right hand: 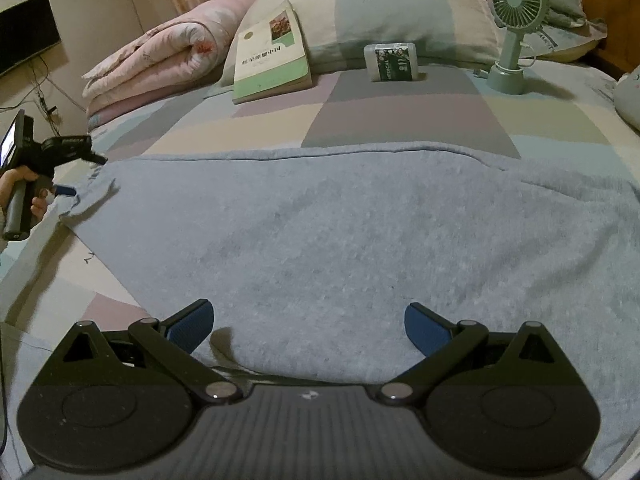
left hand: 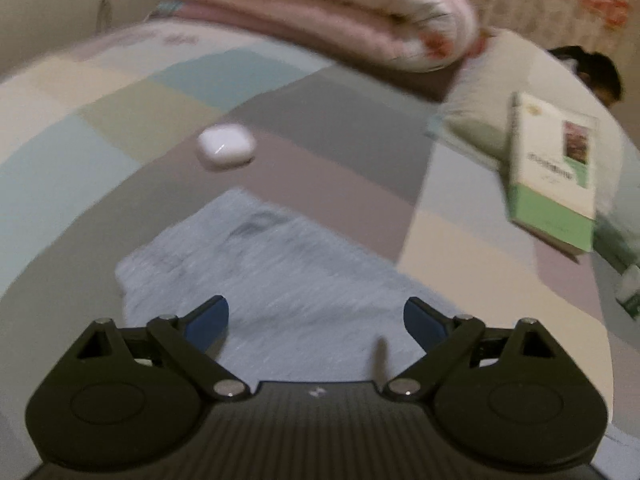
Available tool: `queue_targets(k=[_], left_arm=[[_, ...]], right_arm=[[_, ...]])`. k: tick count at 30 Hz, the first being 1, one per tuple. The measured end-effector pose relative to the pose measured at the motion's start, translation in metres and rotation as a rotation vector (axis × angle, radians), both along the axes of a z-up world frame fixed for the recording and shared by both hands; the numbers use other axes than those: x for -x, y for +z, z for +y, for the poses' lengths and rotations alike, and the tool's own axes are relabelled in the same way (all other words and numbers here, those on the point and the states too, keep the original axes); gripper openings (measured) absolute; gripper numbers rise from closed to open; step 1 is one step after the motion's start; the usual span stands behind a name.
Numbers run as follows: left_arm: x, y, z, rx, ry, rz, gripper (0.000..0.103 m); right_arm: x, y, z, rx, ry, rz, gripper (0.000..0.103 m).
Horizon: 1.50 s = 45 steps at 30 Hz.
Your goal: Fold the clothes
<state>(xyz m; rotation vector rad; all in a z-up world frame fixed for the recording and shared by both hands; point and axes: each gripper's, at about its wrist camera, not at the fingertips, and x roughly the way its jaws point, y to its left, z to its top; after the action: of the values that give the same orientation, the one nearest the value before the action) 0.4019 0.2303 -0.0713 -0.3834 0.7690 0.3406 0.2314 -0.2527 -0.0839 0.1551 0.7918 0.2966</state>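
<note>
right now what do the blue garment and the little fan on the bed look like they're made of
Blue garment: soft knit or fleecy cloth, matte; its surface looks fuzzy and it creases loosely.
Fan: probably moulded plastic, pale green with a smooth, slightly glossy finish; thin rigid grille bars and a solid round base.

Patchwork bed (right hand: pixel 400 120), blue garment (right hand: pixel 340 232), book (right hand: pixel 272 60), fan (right hand: pixel 516 20)

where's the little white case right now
In the left wrist view the white case lies on the patchwork bedsheet, beyond the far edge of the grey garment and short of the rolled pink quilt.
</note>
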Motion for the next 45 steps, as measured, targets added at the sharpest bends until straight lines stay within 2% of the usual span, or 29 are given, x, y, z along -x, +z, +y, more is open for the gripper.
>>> queue_targets(k=[3, 7, 11, 15, 19, 21, 24, 29, 34, 37, 39, 45], left_arm=[[-0.012, -0.012, -0.002, -0.043, -0.005, 0.057, 0.095], [-0.021, -0.028, 0.003, -0.145, 0.056, 0.103, 0.097], [-0.024, -0.017, 0.01, -0.074, 0.139, 0.086, 0.095], [-0.015, -0.008, -0.009, -0.036, 0.054, 0.083, 0.095], [-0.006, -0.005, -0.043, -0.031, -0.122, 0.095, 0.095], [-0.009, -0.008, -0.053, -0.021, -0.177, 0.098, 0.095], [-0.02, -0.018, -0.056, -0.023, -0.182, 0.117, 0.097], [-0.042, -0.024, -0.036, -0.056, -0.105, 0.082, 0.1], [-0.048, -0.029, -0.01, -0.083, -0.043, 0.064, 0.1], [-0.042, -0.025, -0.012, -0.095, -0.023, 0.054, 0.1], [-0.034, -0.02, -0.022, -0.105, -0.047, 0.058, 0.1], [0.007, -0.018, -0.068, -0.139, -0.256, 0.066, 0.1]], right_arm=[[0.0, -0.001, 0.001, 0.005, 0.001, 0.0, 0.103], [-0.001, -0.002, 0.001, 0.008, -0.002, -0.001, 0.103], [-0.001, -0.002, 0.001, 0.005, 0.001, -0.001, 0.103], [0.0, -0.001, -0.003, -0.019, -0.002, -0.002, 0.103], [0.002, 0.002, -0.004, -0.048, -0.004, -0.005, 0.103], [0.002, 0.003, -0.005, -0.054, -0.005, -0.006, 0.103], [0.003, 0.004, -0.005, -0.057, -0.005, -0.009, 0.103], [0.002, 0.002, -0.003, -0.043, -0.003, -0.008, 0.103], [0.001, -0.002, 0.001, -0.022, -0.003, -0.003, 0.103], [0.002, -0.002, 0.001, -0.026, 0.0, -0.006, 0.103], [0.003, -0.001, 0.0, -0.033, -0.001, -0.009, 0.103], [0.006, 0.004, -0.004, -0.061, 0.0, -0.019, 0.103]])
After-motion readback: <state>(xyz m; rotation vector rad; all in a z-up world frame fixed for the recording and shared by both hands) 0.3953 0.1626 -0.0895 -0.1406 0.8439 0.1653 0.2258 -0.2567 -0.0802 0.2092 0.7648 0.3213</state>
